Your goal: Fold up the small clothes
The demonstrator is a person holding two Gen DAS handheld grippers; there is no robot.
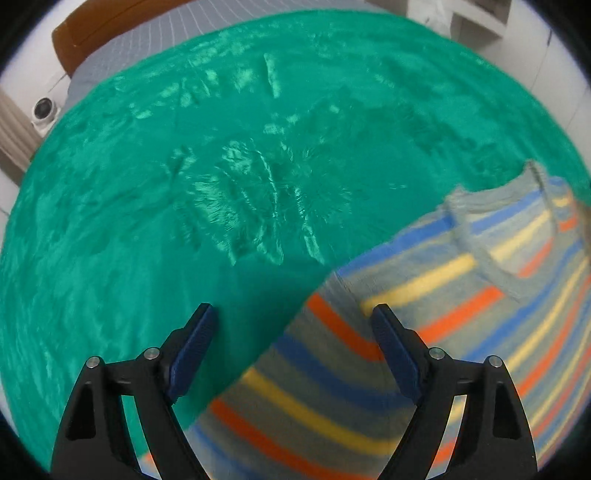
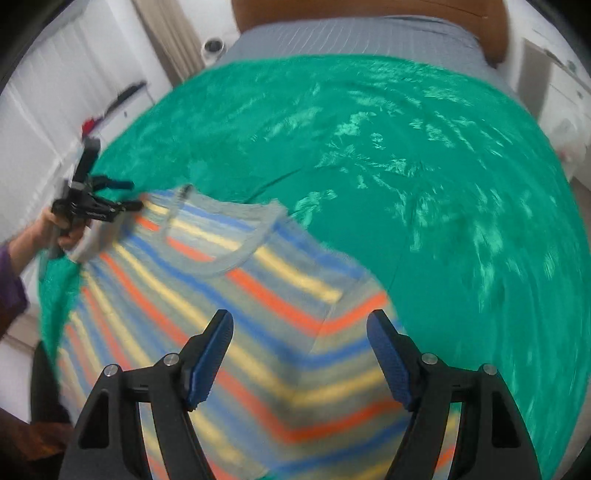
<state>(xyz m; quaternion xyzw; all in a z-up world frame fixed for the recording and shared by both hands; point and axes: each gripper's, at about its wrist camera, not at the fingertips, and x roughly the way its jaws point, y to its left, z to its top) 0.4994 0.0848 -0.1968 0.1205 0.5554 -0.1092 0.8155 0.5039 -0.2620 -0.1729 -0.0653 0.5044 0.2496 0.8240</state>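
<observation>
A small grey shirt [image 1: 461, 266] with blue, yellow and orange stripes lies spread on a green fuzzy blanket [image 1: 184, 184], neckline toward the far side. My left gripper [image 1: 293, 319] hangs open over the shirt's left edge, one finger above the blanket and the other above the cloth, holding nothing. In the right wrist view the shirt [image 2: 258, 295] fills the lower left on the blanket [image 2: 443, 184]. My right gripper [image 2: 300, 320] is open just above its right shoulder and sleeve, empty. The left gripper [image 2: 133, 195] shows there too, open at the shirt's far left corner in a person's hand [image 2: 55, 229].
The blanket covers a bed with a grey striped sheet [image 2: 351, 33] and a brown headboard [image 1: 103, 22]. A small white round device [image 1: 44, 109] sits beside the bed. White cabinets [image 2: 561, 92] stand to the right. A purple sleeve [image 2: 11, 284] enters at the left.
</observation>
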